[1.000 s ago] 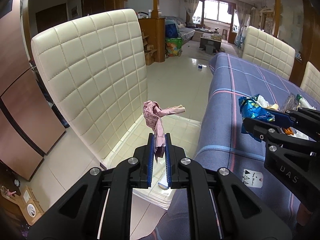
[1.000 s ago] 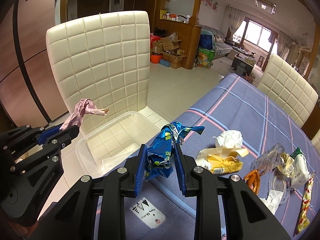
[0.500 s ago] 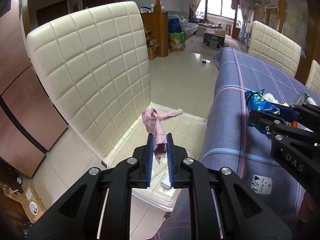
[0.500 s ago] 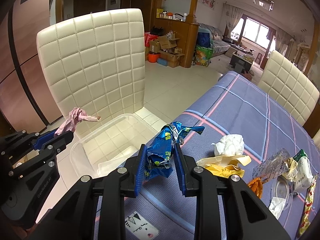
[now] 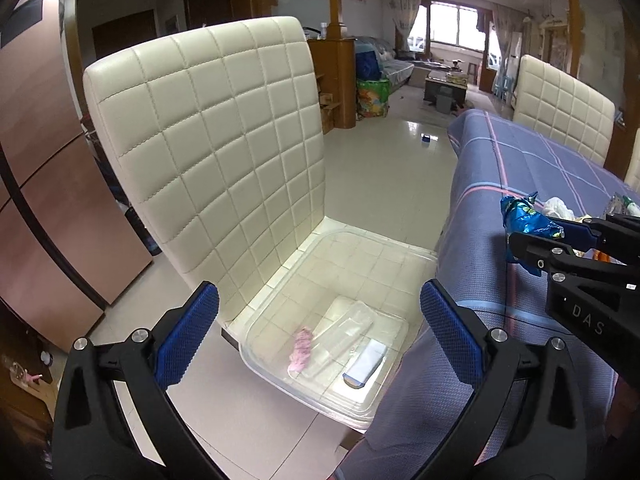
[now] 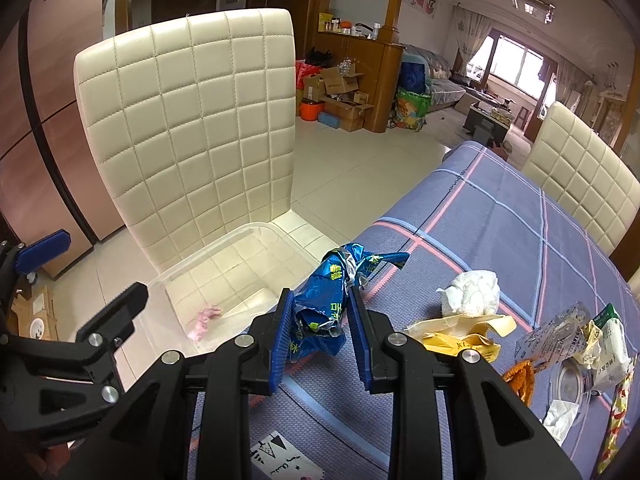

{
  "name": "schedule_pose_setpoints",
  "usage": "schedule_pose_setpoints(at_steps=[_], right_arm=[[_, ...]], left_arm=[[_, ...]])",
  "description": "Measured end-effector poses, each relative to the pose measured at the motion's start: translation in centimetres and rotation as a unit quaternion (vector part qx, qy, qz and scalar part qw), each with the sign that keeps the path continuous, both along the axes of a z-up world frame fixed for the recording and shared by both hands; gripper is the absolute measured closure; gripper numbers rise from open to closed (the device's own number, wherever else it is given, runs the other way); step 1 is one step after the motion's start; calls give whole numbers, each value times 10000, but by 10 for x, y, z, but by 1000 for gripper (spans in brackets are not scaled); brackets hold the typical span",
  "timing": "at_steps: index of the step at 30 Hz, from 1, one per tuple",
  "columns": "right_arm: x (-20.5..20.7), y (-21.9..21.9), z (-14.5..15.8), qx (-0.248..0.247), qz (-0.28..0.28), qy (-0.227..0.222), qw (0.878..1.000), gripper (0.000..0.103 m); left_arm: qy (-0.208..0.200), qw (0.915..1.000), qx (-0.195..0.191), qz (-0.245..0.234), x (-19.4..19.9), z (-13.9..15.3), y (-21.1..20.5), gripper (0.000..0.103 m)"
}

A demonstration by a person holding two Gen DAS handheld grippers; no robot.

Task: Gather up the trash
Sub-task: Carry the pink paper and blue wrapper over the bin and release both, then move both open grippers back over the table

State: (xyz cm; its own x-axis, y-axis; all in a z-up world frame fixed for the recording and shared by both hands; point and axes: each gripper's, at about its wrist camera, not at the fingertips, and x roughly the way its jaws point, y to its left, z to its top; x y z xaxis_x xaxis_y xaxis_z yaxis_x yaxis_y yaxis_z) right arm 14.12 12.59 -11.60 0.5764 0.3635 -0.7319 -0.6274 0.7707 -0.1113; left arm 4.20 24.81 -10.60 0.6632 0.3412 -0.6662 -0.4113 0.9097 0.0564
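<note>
— So where is the pink wrapper (image 5: 301,349)?
— Lying inside the clear bin (image 5: 416,258) on the cream chair (image 5: 216,140), beside a clear tray (image 5: 346,330).
— And the left gripper (image 5: 320,336)?
— Spread wide above the bin, holding nothing.
— The right gripper (image 6: 320,340)?
— Clenched on a blue foil wrapper (image 6: 332,304) over the tabletop (image 6: 492,216) edge; tissue (image 6: 472,292) and yellow wrapper (image 6: 460,336) lie nearby.

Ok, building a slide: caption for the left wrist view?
Open left gripper above clear bin holding pink paper; right gripper grips blue wrapper.
</note>
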Motion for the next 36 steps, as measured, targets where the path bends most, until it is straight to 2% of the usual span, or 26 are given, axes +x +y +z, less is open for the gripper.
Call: schedule_pose_setpoints(at_steps=[10, 20, 21, 23, 24, 27, 36], right_arm=[[-6, 25, -2, -64, 321, -50, 9995, 76], [-12, 32, -3, -46, 510, -90, 9986, 73], [-12, 32, -3, -59, 536, -109, 9985, 69], [-15, 32, -2, -166, 516, -171, 9984, 35], [-17, 31, 0, -147, 480, -254, 9984, 29], [-18, 29, 3, -144, 410, -398, 9983, 29], [-17, 15, 7, -88, 219, -311, 9992, 29]], left_arm=[[-5, 9994, 93, 333, -16, 3, 16, 4], [-35, 9981, -62, 616, -24, 2, 36, 4], [-35, 9981, -71, 617, -24, 2, 36, 4], [-47, 9981, -76, 613, -26, 3, 35, 4], [-54, 9981, -76, 607, -26, 4, 34, 4], [-70, 9982, -77, 592, -27, 5, 32, 4], [-120, 9989, -80, 454, -27, 11, 23, 4]])
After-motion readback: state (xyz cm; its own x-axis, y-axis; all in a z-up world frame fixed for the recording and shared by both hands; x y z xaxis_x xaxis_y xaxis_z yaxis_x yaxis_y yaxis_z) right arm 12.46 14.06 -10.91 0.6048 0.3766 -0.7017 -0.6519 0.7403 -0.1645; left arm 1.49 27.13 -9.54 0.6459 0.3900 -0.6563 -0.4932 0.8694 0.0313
